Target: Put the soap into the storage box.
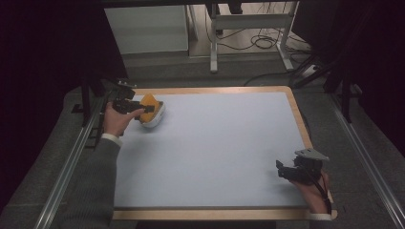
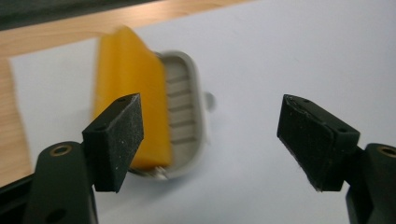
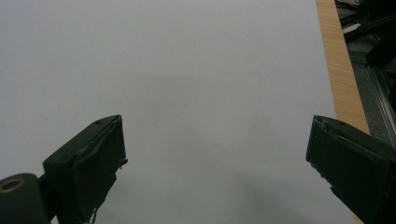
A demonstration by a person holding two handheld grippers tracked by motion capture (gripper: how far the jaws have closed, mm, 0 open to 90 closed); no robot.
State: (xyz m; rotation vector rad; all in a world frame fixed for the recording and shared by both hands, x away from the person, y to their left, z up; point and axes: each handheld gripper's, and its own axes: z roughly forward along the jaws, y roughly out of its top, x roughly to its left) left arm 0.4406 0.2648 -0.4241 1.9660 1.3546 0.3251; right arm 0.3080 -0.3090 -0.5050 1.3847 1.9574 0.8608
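An orange sponge [image 1: 149, 101] lies in a white ribbed dish [image 1: 157, 119] at the far left of the white mat [image 1: 215, 143]. My left gripper [image 1: 143, 110] is right at the dish, held by a hand in a grey sleeve. In the left gripper view the jaws [image 2: 212, 135] stand wide apart with nothing between them; the sponge [image 2: 126, 88] and the dish [image 2: 187, 107] lie just beyond the left jaw, blurred. My right gripper [image 1: 285, 170] rests near the mat's front right corner, open [image 3: 215, 163] over bare mat.
The mat sits on a table with a wooden border [image 1: 298, 114]. Metal rails [image 1: 71, 162] run along both sides. Behind the table stand a desk frame [image 1: 248, 28] and loose cables on the floor.
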